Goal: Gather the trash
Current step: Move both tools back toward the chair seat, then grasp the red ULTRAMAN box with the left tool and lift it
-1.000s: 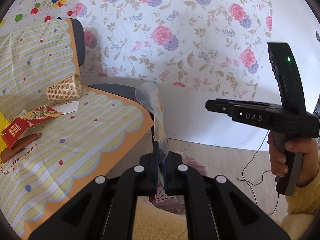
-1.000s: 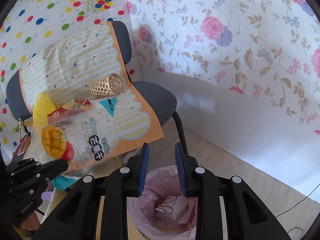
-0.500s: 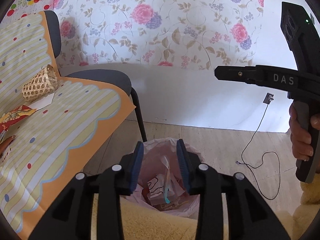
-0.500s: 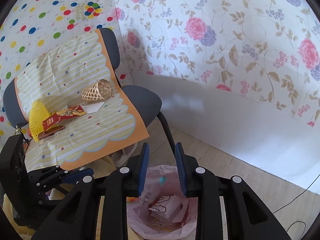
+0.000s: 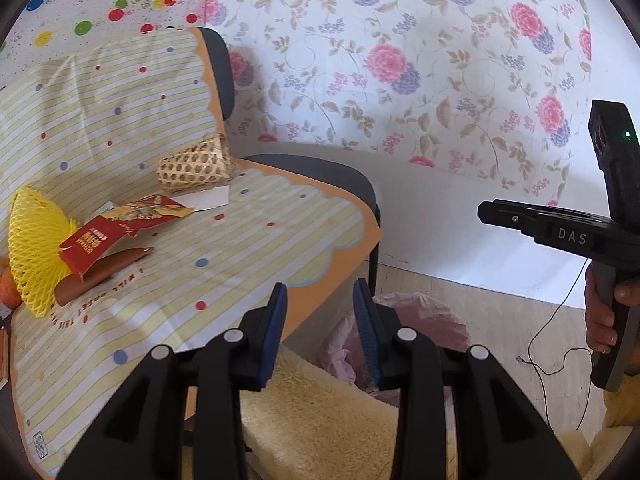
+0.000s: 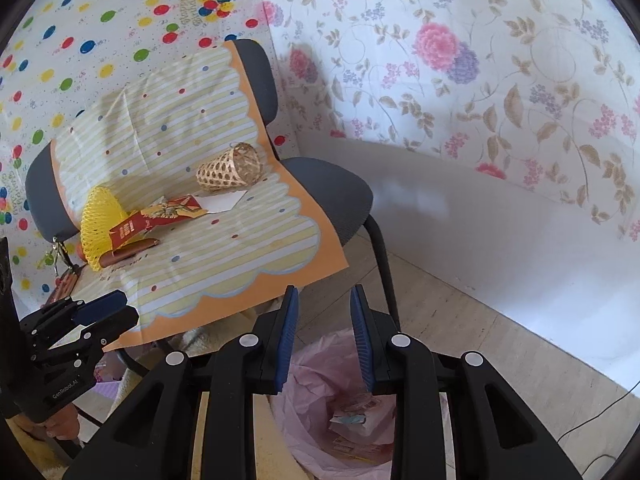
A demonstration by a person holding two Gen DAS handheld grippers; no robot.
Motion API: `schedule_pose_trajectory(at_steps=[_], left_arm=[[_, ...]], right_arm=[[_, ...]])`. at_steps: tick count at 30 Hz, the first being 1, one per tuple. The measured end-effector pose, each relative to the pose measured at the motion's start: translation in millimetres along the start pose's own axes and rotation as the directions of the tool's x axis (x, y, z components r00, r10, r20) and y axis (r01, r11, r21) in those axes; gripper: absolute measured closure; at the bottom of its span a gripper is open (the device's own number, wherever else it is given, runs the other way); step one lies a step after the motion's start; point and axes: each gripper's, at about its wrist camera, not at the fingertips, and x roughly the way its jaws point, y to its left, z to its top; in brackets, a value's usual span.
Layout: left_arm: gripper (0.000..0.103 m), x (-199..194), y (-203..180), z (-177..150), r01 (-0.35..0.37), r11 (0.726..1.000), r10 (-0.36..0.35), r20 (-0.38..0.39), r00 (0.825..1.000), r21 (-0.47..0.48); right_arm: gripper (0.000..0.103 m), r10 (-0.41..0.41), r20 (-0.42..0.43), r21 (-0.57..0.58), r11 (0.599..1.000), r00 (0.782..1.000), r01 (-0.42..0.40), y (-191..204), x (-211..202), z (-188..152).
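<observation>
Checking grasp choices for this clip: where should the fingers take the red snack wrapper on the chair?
Probably the red snack wrapper by its raised front corner, coming from the chair's front edge. That end sits propped above the brown object, leaving a gap under it; the far end lies flat beside the white paper.

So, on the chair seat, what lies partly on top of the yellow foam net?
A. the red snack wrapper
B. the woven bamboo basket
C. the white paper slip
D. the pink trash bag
A: the red snack wrapper overlaps the lower edge of the yellow foam net, while the woven bamboo basket and the white paper slip lie apart from the net, further back on the seat, and the pink trash bag is down on the floor.
</observation>
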Motion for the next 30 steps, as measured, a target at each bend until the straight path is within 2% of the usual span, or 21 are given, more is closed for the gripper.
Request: schedule_pose_trajectory(at_steps=[7,12,19,26,28,30], left_arm=[[0.064,-21,55,-2,-0.114,0.987,0.118,0.025,0.993,-0.113],[0.057,-35,99,-3,-0.221,0.957,0.230,0.030,0.973,-0.188],[0.049,-39,154,-1,-0.320,0.904,0.336,0.006,0.942,-0.283],[0.049,-20,195,-1,-0.361,0.872,0.370,-0.040,0.928,-0.331],[0.049,-11,205,-2,-0.355,0.870,0.357,-0.060,0.932,-0.343],[0.049,-1,217,-3,-0.322,0.870,0.319,-0.072,0.945,-0.373]], right_arm=[[0.066,0.092,-0.004,-0.116,0.989,0.996,-0.092,50,24,23],[0.066,0.139,-0.021,-0.180,0.973,0.990,-0.141,84,53,39],[0.064,0.183,-0.050,-0.253,0.949,0.982,-0.190,126,91,57],[0.063,0.246,-0.107,-0.305,0.914,0.963,-0.268,172,131,62],[0.063,0.256,-0.123,-0.321,0.904,0.959,-0.283,185,141,61],[0.063,0.255,-0.133,-0.336,0.898,0.958,-0.285,195,150,61]])
